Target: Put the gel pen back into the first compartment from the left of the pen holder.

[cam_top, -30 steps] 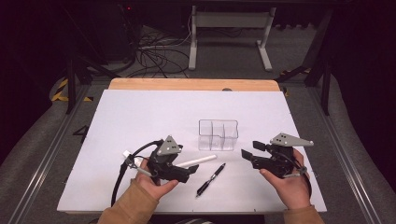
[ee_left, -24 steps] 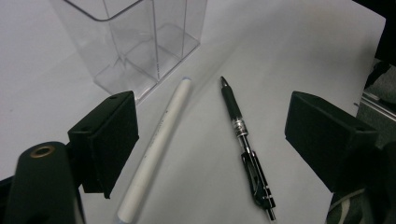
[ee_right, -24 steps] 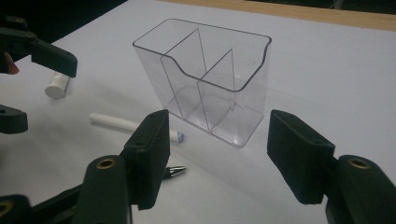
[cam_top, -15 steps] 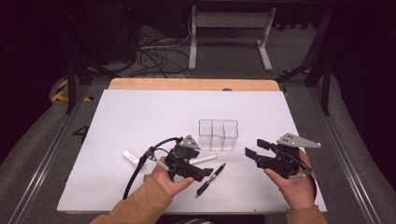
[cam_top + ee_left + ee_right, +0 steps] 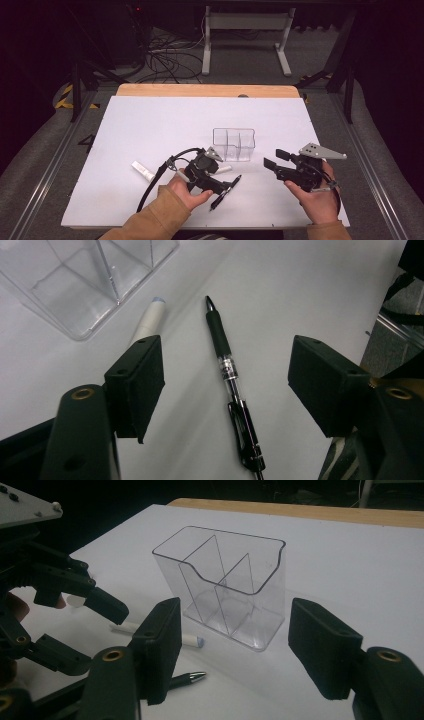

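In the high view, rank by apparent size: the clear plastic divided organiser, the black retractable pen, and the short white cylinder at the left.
1. Clear plastic divided organiser, clearly the largest.
2. Black retractable pen, long and thin, partly hidden under the left gripper.
3. Short white cylinder, the smallest.

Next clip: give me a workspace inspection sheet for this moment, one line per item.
Surface: white table, wooden strip along its far edge.
Job's things: black pen lying flat between the left tongs' jaws, untouched; white marker beside it, near the clear organizer, which stands upright and empty.
Clutter: second white marker lying apart at the left.
Grippers: left tongs have just been closing, pads still clear of the pen; right tongs open, holding nothing, aimed at the organizer.
Cables: black cable trails from the left tongs across the table.
Surroundings: dark floor with loose wires and a metal stand beyond the table.
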Tool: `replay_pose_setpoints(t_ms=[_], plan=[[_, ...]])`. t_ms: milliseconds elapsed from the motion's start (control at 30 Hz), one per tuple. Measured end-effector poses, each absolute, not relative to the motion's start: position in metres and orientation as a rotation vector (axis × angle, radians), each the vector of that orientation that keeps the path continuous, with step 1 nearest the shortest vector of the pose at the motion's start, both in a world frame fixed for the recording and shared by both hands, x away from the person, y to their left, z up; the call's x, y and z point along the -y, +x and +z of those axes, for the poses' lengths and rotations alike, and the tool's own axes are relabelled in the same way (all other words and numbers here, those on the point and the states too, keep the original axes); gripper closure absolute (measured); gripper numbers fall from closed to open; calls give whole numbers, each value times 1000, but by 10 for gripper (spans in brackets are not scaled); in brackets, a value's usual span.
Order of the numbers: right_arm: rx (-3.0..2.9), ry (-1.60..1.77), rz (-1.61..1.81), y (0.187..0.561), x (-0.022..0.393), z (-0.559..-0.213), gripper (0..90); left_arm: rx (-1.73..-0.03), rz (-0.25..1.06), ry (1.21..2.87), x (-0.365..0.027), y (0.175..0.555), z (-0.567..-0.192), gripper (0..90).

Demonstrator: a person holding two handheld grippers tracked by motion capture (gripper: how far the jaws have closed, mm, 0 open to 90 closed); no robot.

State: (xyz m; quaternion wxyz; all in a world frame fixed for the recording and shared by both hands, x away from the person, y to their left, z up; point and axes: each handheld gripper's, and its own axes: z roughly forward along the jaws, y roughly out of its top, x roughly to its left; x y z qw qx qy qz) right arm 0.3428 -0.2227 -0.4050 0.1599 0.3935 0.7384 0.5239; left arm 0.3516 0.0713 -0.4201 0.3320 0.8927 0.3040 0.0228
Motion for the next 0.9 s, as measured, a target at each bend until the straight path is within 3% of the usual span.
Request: replay_pose_setpoints(t_ms=[633, 900], plan=[[-2111, 1117, 1494, 341, 222, -405, 398, -882, 6, 2522, -31, 362, -432, 370], [-2083, 1117, 1521, 340, 225, -404, 400, -908, 38, 2588, -22, 366, -441, 435]])
